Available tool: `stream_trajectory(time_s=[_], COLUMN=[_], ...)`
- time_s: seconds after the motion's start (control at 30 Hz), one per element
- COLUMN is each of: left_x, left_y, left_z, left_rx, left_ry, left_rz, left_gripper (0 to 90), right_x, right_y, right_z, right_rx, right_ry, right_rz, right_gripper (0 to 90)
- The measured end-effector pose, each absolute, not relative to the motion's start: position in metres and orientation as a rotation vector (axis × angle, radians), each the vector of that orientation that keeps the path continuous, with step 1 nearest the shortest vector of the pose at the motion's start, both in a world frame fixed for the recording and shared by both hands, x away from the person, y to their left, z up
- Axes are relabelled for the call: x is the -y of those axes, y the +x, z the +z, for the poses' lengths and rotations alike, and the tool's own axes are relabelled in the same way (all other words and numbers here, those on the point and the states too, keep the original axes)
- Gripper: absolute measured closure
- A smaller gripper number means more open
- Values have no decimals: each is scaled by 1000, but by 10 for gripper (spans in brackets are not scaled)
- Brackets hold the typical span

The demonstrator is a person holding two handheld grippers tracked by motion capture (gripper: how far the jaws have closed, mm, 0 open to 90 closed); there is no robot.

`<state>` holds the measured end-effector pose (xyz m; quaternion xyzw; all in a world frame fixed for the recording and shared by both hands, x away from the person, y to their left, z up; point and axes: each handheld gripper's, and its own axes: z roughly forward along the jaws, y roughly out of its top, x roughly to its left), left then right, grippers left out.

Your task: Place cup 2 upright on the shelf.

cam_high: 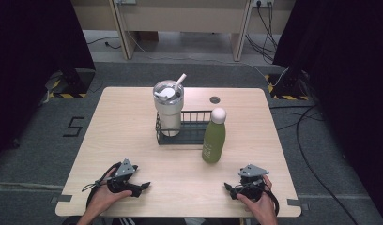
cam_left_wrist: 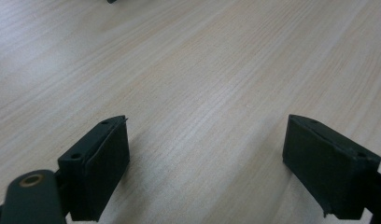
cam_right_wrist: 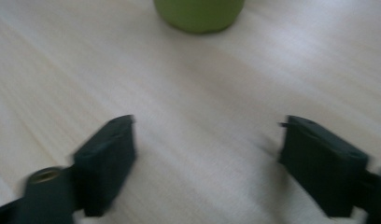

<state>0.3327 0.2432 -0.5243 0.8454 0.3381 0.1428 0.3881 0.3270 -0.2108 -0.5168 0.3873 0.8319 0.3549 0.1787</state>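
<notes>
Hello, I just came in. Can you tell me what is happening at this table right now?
A person sits at a wooden table with tongs in each hand. The left tongs and the right tongs rest near the front edge, jaws apart, holding nothing. Ahead of the right tongs stands a green bottle with a white cap, upright beside a black wire rack. A steel tumbler with a straw stands in the rack. Nothing is gripped yet.

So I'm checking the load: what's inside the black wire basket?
The black wire basket holds a cream steel tumbler with lid and straw at its left end. The tumbler hides the corner behind it.
</notes>
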Motion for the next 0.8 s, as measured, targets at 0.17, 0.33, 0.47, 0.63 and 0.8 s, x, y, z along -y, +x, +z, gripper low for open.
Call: stream_trajectory(time_s=[0.17, 0.33, 0.47, 0.63, 0.8], left_x=[-243, -243, -243, -243, -243], left_y=[333, 333, 333, 333, 333], left_z=[-524, -524, -524, -524, -524], left_rx=[-860, -861, -861, -862, -862], left_ry=[2151, 2152, 2151, 2152, 2153], left_rz=[364, 365, 365, 366, 364], left_gripper=[141, 139, 138, 138, 138], right_x=[215, 216, 215, 213, 212], right_y=[325, 324, 324, 324, 325], right_z=[-509, -501, -500, -493, -486], right_rx=[-2270, -2233, -2237, -2209, -2190], right_ry=[1078, 1050, 1040, 1009, 996], right_rz=[1143, 1187, 1188, 1214, 1228], right_gripper=[193, 143, 156, 151, 151])
